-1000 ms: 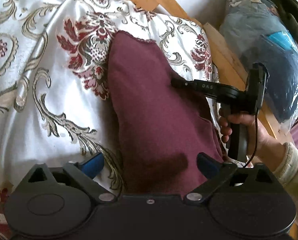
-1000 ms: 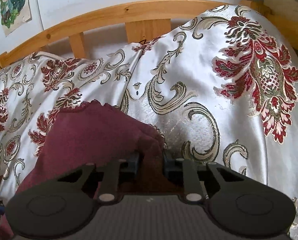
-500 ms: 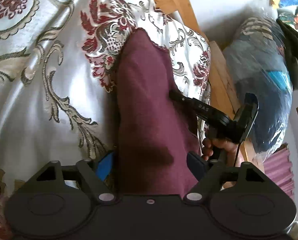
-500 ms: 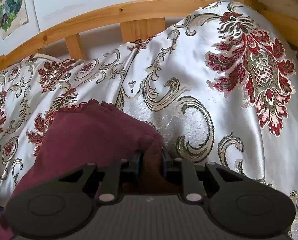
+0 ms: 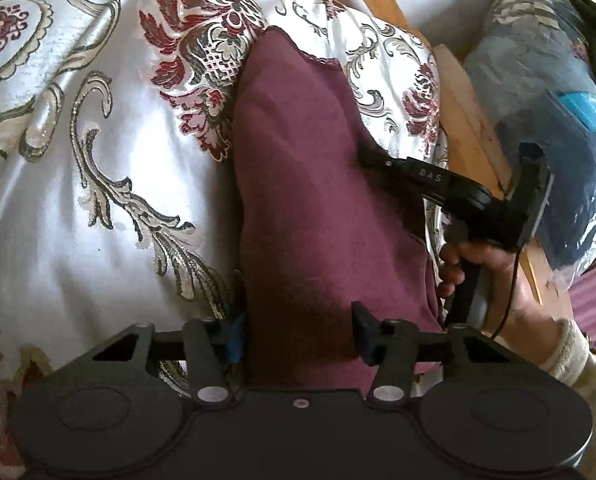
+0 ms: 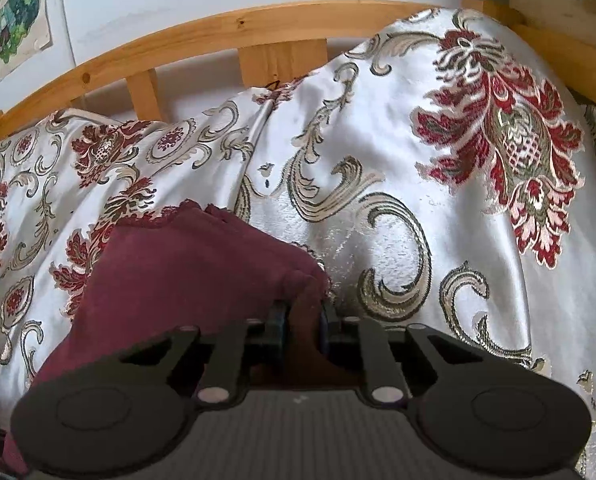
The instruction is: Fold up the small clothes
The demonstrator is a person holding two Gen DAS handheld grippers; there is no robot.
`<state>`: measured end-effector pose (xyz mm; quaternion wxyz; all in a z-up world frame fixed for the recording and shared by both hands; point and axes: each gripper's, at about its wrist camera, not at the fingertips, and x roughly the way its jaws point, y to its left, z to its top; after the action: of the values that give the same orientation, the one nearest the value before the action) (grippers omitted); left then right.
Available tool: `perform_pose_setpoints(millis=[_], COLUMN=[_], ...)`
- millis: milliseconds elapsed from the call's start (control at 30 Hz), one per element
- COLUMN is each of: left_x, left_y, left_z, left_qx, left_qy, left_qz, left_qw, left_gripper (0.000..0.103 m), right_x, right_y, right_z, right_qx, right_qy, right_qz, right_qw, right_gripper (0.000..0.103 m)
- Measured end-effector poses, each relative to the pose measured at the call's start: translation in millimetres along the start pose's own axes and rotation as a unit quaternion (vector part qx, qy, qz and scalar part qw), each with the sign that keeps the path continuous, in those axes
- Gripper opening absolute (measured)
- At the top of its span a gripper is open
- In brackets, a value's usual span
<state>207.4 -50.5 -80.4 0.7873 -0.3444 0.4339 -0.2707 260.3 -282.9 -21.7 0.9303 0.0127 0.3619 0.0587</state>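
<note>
A maroon garment (image 5: 306, 184) with a scalloped far hem lies lengthwise on the floral bedspread (image 5: 78, 184). My left gripper (image 5: 300, 336) sits at its near end, jaws closing. The blue left pad touches the cloth's left edge and the right finger rests on top of the cloth, which lies flat between them. My right gripper (image 6: 303, 320) is closing on a raised fold of the maroon garment (image 6: 186, 272) at its right edge, and the pads pinch it. In the left wrist view the right gripper (image 5: 364, 156), held by a hand (image 5: 494, 272), reaches in from the right.
A wooden bed rail (image 6: 234, 32) runs behind the bedspread (image 6: 438, 240), with a wall and a poster (image 6: 18, 12) beyond. To the right of the bed stands a plastic-wrapped blue bundle (image 5: 550, 128) past the wooden side rail (image 5: 470, 120).
My left jaws have narrowed around the garment's near end, and the left view has rolled slightly. The right jaws have tightened on the fold of cloth; that hand has stayed put.
</note>
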Motion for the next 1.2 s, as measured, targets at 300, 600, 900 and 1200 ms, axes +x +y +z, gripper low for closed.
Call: perform_pose_setpoints(millis=[300,600,900,1200], left_x=[-26,-71,-101,-76], left_y=[-38,-43,-17,-4], left_z=[16,51,75,69], left_qx=[0.083,0.126,0.128,0.14], left_qy=[-0.026,-0.075,-0.134,-0.126], left_qz=[0.037,0.116,0.187,0.232], left_qw=[0.9956,0.9823,0.9648,0.9543], left_gripper=[0.041,0.041,0.041,0.044], right_x=[-34,-25,13,62], right_y=[25,65,130,124], right_z=[19,64,105,97], right_qx=[0.0,-0.006,-0.056,-0.035], right_qy=[-0.06,-0.101,-0.104,-0.076], right_qz=[0.009,0.054,0.082,0.05], right_qw=[0.998,0.993,0.99,0.995], right_gripper=[0.009,0.009,0.009,0.009])
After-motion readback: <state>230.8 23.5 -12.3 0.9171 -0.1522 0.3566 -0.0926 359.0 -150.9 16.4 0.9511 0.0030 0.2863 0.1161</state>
